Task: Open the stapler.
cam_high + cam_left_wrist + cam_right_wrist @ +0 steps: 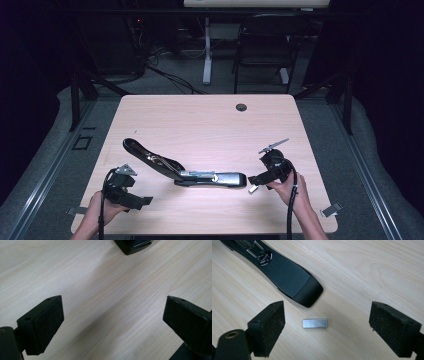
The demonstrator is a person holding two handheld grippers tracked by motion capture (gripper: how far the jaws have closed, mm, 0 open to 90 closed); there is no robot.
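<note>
An opened stapler (185,167) lies near the worktop's (210,115) front edge, a strip of staples (315,323) just beside its tip; right claw (327,330) gapes around the strip, gripping nothing; left claw (112,322) wide, empty; loading probably remains.

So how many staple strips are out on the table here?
1. A single staple strip lies flat on the table, just off the stapler's front end, between the right gripper's open fingers. Others may be inside the stapler.
</note>
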